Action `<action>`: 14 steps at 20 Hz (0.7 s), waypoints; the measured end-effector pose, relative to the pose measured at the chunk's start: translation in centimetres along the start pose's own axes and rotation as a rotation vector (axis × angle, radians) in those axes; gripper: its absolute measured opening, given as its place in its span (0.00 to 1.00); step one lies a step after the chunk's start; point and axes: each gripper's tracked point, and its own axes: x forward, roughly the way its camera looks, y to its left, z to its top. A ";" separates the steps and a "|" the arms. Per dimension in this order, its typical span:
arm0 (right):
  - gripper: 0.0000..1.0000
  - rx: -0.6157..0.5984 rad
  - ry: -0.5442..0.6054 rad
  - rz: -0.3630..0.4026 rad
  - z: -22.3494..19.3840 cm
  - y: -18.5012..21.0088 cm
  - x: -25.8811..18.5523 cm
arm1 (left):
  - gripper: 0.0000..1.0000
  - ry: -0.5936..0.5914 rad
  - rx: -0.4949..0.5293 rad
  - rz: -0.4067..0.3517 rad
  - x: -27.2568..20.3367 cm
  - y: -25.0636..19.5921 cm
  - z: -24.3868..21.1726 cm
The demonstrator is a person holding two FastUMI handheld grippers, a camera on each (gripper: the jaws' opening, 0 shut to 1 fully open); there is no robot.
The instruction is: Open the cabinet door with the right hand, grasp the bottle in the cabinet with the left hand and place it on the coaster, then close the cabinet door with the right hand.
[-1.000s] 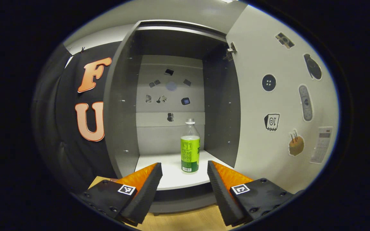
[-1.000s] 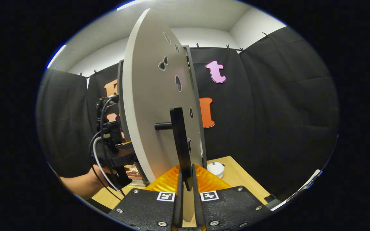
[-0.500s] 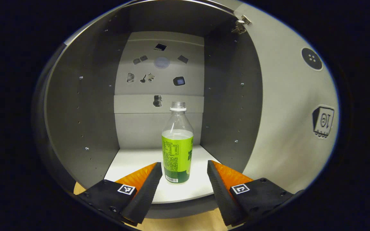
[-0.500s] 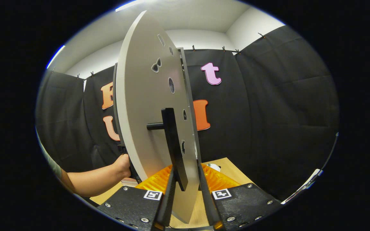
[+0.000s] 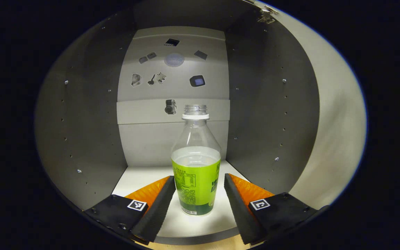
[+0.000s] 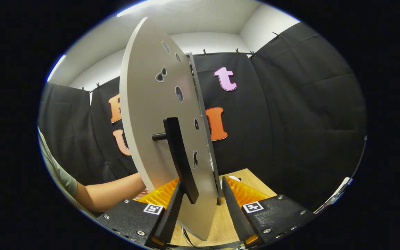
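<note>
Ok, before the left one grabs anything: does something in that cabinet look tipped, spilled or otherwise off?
Nothing looks tipped or spilled. The bottle stands upright on the cabinet floor, which looks dry. One oddity: it seems to have no cap. The left gripper is open around it, the door swung open.

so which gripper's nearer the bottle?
Left. The left gripper is inside the cabinet, jaws open either side of the bottle. The right gripper straddles the open door outside.
</note>
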 end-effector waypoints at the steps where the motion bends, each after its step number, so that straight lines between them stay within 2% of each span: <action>1: 0.76 -0.008 0.018 -0.003 -0.5 -0.1 -0.1 | 0.91 -0.007 0.007 -0.003 0.5 0.2 0.1; 2: 0.71 -0.019 0.041 -0.004 -1.1 -0.1 -0.2 | 0.87 -0.011 0.011 -0.011 0.7 0.3 0.1; 6: 0.71 -0.043 0.083 0.020 -2.8 0.7 -0.6 | 0.80 -0.014 -0.014 -0.028 0.1 0.4 0.2; 11: 0.71 -0.024 0.087 0.074 -3.1 0.7 -0.8 | 0.82 -0.085 0.021 0.000 -2.7 1.7 2.5; 12: 0.71 -0.024 0.088 0.084 -3.1 0.5 -0.8 | 0.77 -0.098 0.028 0.003 -3.8 2.0 2.9; 14: 0.71 -0.024 0.095 0.108 -3.3 0.3 -0.7 | 0.78 -0.119 0.033 0.007 -6.5 2.5 3.3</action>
